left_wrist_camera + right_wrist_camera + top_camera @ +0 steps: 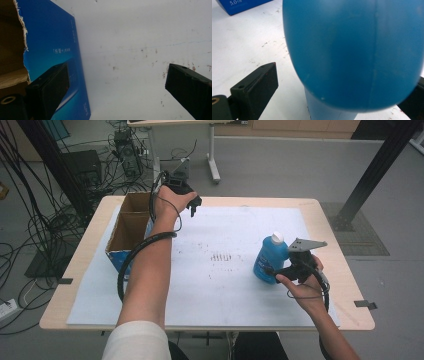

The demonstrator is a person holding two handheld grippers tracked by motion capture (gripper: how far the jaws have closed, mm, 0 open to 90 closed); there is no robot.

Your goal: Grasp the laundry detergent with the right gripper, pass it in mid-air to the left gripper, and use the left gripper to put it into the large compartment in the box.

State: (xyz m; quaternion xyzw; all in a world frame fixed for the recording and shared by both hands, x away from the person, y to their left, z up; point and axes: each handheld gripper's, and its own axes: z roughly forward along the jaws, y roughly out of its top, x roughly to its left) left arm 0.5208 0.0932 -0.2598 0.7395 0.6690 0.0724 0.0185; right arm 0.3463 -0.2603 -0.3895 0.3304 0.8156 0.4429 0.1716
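Bottle (270, 258), upright near the surface's (225, 285) right edge, between the right tool's (280, 270) wide jaws: close squarely on its body before lifting; left tool (194, 205), wide, empty, by box (131, 227).

Both grippers are black. The left gripper (194, 204) trails a ribbed black cable (131, 259) along a bare forearm with a white sleeve (135, 341) at the elbow. The right gripper (280, 270) carries a grey three-cornered plate (305, 244) above its blocky, screw-holed fingers (255, 85).
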